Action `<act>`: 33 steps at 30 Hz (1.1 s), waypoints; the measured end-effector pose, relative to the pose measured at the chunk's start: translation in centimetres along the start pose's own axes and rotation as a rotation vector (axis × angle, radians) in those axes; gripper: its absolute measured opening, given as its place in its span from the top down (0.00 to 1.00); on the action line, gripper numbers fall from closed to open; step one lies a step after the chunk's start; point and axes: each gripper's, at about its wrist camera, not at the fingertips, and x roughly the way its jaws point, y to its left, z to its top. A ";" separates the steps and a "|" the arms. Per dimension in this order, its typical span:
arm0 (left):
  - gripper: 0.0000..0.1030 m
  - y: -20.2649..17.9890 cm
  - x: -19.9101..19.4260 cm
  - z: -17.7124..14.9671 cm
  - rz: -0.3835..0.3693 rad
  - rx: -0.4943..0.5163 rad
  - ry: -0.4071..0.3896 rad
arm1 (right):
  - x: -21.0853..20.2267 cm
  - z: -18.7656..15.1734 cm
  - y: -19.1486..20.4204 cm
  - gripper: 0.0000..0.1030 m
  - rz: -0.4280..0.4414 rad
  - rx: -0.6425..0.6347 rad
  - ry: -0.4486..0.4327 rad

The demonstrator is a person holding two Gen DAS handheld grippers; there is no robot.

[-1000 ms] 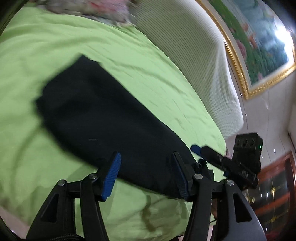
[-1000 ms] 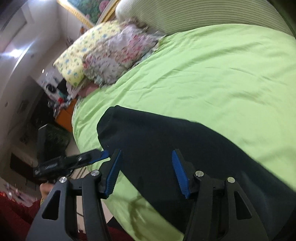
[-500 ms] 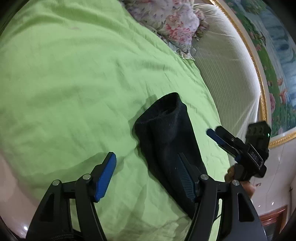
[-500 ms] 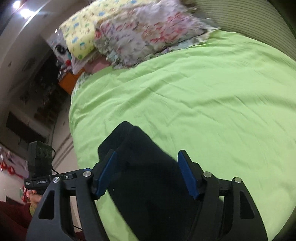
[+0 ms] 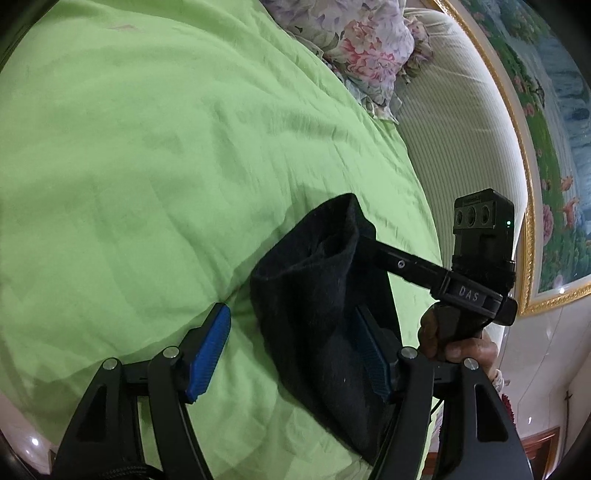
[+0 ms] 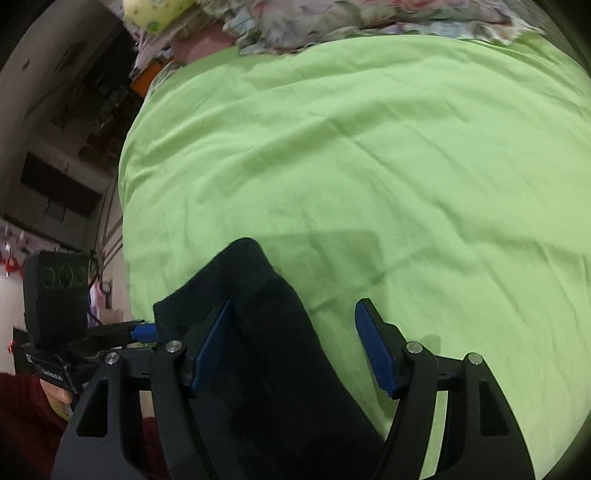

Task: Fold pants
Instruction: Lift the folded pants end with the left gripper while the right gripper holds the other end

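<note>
The black pants [image 5: 317,317] lie as a narrow dark bundle on the green bed sheet [image 5: 147,166], near the bed's edge. My left gripper [image 5: 291,350] is open; its right pad lies against the pants, the left pad over bare sheet. The right gripper's arm [image 5: 406,266] reaches into the raised far end of the pants. In the right wrist view the pants [image 6: 273,332] run between the open pads of my right gripper [image 6: 295,343]. The left gripper's blue tip [image 6: 144,332] touches the pants' left edge.
Floral pillows [image 5: 362,44] and a ribbed cream headboard [image 5: 461,147] stand at the bed's head, with a gold-framed painting [image 5: 554,147] behind. A yellow pillow [image 6: 159,11] and dark furniture [image 6: 55,147] show beyond the bed's far side.
Both grippers have swung along the pants toward their end. The pants looked broad and flat a second ago; they now show as a narrow bundle with a raised end.
</note>
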 end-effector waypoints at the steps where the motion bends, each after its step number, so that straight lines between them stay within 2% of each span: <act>1: 0.35 -0.2 0.2 0.0 0.005 0.008 0.001 | 0.1 0.1 0.4 0.34 0.002 -0.021 0.004; 2: 0.35 -0.3 0.1 -0.1 0.008 0.020 -0.002 | 0.2 0.3 0.7 0.36 0.002 -0.041 0.009; 4: 0.38 -0.9 0.4 -0.4 0.016 0.043 0.000 | 0.8 0.6 1.1 0.57 0.014 -0.057 0.037; 6: 0.54 -1.5 1.2 -0.9 0.001 0.072 0.033 | 1.3 0.8 1.3 0.60 0.007 -0.066 0.054; 7: 0.58 -1.7 1.7 -1.2 0.000 0.082 0.054 | 1.2 0.7 1.4 0.64 0.007 -0.076 0.056; 9: 0.77 -1.8 2.2 -1.7 0.010 0.108 0.055 | 0.4 0.6 0.9 0.71 0.027 -0.057 0.042; 12: 0.84 -1.9 2.3 -1.8 -0.019 0.109 0.058 | -1.4 0.0 0.4 0.76 0.076 -0.020 -0.003; 16: 0.86 -4.1 1.1 -2.0 -0.059 0.174 0.030 | -4.8 -0.8 0.2 0.77 0.120 0.012 -0.083; 23: 0.86 -9.3 -1.0 -3.3 -0.130 0.276 0.007 | -10.9 -3.5 0.8 0.77 0.139 0.011 -0.204; 33: 0.86 -17.1 -1.9 -8.2 -0.238 0.441 0.066 | -18.4 -11.8 -0.4 0.77 0.127 0.088 -0.422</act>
